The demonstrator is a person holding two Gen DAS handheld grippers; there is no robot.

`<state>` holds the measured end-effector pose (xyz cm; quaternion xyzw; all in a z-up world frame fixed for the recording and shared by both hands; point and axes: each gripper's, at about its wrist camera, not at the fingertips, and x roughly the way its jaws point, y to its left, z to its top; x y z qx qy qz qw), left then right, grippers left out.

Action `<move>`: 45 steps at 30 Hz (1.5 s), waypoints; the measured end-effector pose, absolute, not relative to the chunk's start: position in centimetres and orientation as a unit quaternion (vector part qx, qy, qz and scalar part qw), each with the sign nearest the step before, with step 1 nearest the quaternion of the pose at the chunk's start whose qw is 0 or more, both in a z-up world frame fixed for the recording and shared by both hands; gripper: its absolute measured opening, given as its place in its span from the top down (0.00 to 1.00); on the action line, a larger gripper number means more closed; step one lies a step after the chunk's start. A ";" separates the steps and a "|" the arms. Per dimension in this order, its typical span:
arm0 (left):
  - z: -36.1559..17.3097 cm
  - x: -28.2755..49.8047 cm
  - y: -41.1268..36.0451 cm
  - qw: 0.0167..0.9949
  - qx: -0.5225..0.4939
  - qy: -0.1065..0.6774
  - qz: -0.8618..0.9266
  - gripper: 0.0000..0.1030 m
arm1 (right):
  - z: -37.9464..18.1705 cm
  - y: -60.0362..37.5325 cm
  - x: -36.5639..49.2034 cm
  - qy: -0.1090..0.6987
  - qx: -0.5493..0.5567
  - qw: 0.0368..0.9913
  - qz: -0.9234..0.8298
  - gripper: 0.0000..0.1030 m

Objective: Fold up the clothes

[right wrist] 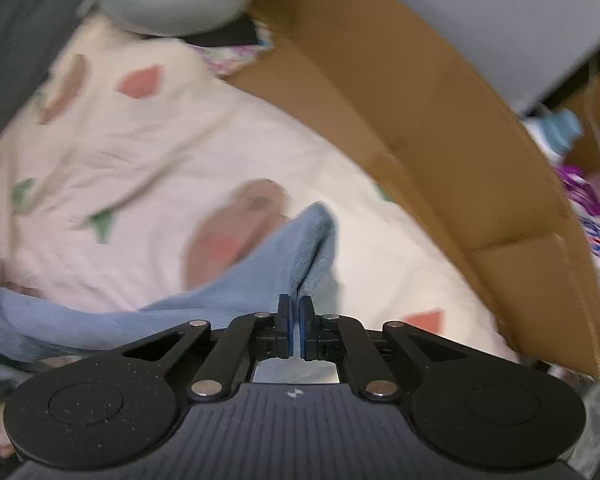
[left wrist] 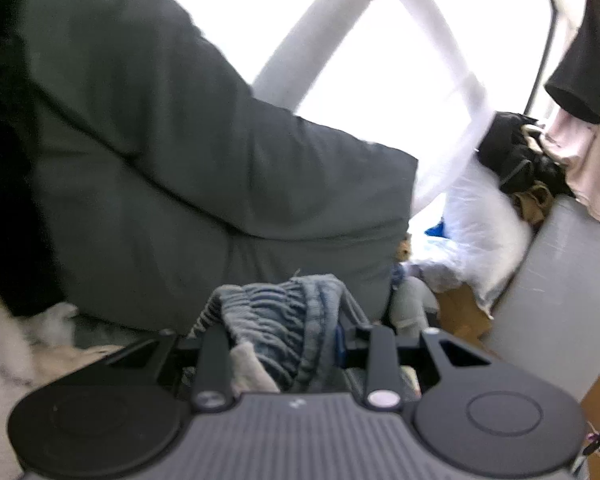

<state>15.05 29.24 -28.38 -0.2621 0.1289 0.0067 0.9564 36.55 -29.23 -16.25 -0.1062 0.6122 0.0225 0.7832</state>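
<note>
The left gripper (left wrist: 284,332) is clenched on the bunched, elastic-gathered waistband of a faded blue garment (left wrist: 276,320), lifted before a grey cushion (left wrist: 160,152). The right gripper (right wrist: 295,322) pinches the same light-blue cloth (right wrist: 300,240) above a cream printed blanket (right wrist: 140,152).

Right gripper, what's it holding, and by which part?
The right gripper pinches the light blue cloth at a bunched fold near its edge.

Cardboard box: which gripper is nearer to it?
Right. The right gripper, pinching light blue cloth, hangs beside the cardboard box; the left gripper sees it only farther off.
</note>
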 end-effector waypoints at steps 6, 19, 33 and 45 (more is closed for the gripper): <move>-30.8 19.2 27.5 0.945 -0.260 0.197 0.000 0.69 | -18.2 -32.6 36.4 0.620 -0.096 0.779 -0.020 1.00; -31.5 15.1 28.2 0.937 -0.256 0.216 0.102 0.37 | -19.3 -25.3 38.1 0.597 -0.109 0.792 0.065 1.00; -32.0 9.1 29.7 0.916 -0.266 0.237 0.185 0.37 | -19.5 -13.2 40.8 0.561 -0.131 0.795 0.190 0.99; -31.9 4.5 29.6 0.889 -0.275 0.282 0.232 0.37 | -20.3 -0.2 42.7 0.527 -0.153 0.779 0.304 0.95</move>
